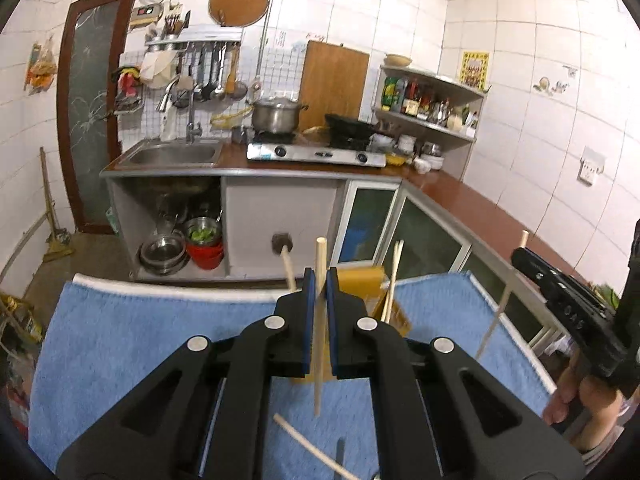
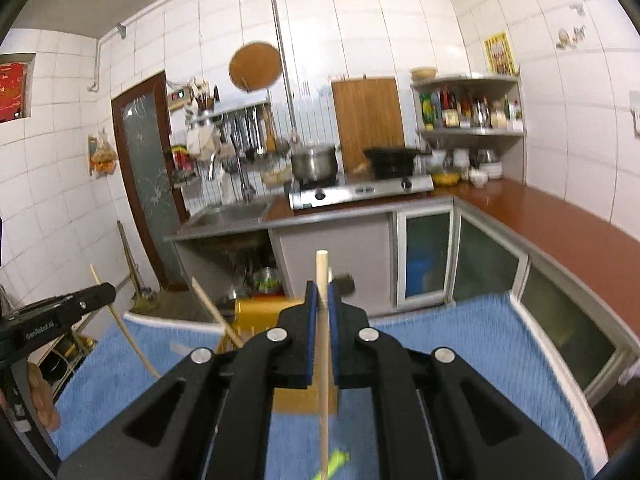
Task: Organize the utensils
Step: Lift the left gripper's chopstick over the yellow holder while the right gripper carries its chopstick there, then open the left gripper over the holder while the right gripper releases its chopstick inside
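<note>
My left gripper (image 1: 320, 276) is shut on a pale wooden chopstick (image 1: 321, 252), held upright above the blue towel (image 1: 140, 340). Just behind it a yellow utensil holder (image 1: 360, 280) has two chopsticks leaning in it. Another chopstick (image 1: 312, 452) lies loose on the towel below. My right gripper (image 2: 322, 288) is shut on a second upright chopstick (image 2: 322, 268), with the yellow holder (image 2: 260, 312) ahead to the left. Each gripper shows at the edge of the other view: the right gripper (image 1: 520, 258) and the left gripper (image 2: 106, 294), each with its chopstick.
Past the towel's far edge stand a kitchen counter (image 1: 480, 208), a sink (image 1: 172, 154), a gas stove (image 1: 316, 154) with a pot, and a cabinet with metal bowls (image 1: 164, 254). A green item (image 2: 336, 460) lies on the towel. A hand (image 1: 576, 396) grips the right gripper's handle.
</note>
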Action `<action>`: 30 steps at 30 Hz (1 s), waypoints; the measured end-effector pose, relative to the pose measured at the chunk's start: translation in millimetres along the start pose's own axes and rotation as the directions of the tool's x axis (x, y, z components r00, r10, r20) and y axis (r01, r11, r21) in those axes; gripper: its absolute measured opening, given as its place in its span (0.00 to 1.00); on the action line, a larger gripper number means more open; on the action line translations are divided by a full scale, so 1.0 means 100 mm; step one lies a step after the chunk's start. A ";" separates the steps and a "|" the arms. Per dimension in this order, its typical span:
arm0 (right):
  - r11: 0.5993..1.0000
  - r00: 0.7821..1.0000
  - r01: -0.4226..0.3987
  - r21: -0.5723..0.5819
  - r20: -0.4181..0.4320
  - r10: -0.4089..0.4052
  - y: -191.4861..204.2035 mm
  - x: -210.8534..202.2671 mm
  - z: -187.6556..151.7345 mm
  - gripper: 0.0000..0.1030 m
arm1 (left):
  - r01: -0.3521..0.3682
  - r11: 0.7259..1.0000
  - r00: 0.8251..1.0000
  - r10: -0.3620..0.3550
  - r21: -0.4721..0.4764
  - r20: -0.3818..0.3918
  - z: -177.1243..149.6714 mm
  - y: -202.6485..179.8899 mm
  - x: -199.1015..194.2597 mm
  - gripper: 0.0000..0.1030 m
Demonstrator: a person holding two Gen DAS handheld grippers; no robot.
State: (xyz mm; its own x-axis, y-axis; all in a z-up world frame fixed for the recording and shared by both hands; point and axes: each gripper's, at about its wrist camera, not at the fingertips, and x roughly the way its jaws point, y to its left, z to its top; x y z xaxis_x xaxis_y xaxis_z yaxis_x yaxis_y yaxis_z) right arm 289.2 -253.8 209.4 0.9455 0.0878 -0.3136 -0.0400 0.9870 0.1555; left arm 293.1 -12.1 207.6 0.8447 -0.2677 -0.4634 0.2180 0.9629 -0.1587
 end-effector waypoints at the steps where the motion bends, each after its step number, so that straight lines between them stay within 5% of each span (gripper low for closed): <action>1: 1.000 1.000 0.000 -0.002 0.015 0.000 0.02 0.03 0.08 0.06 | -0.005 1.000 1.000 0.005 0.001 0.021 0.12 -0.03 0.02 0.04; 7: 1.000 0.995 -0.018 0.006 0.101 0.018 0.08 0.34 0.46 0.06 | -0.012 1.000 0.997 0.012 -0.011 0.078 0.54 -0.15 0.28 0.04; 12: 0.999 0.989 -0.035 0.001 0.143 0.035 0.13 0.62 0.49 0.06 | -0.030 0.999 0.996 0.029 0.015 0.087 0.57 -0.22 0.62 0.04; 30: 0.998 0.998 -0.038 -0.052 -0.057 0.035 -0.08 1.52 -0.81 0.08 | -0.061 0.998 0.988 0.065 0.030 -0.137 -0.45 0.12 1.60 0.04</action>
State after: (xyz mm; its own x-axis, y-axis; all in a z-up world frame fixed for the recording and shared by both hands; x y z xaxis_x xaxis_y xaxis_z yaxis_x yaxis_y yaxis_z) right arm 406.8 -237.1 84.4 0.9235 0.1301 -0.3609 -0.0930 0.9886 0.1186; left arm 408.4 -44.9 92.4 0.7823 -0.2068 -0.5876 0.1804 0.9781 -0.1041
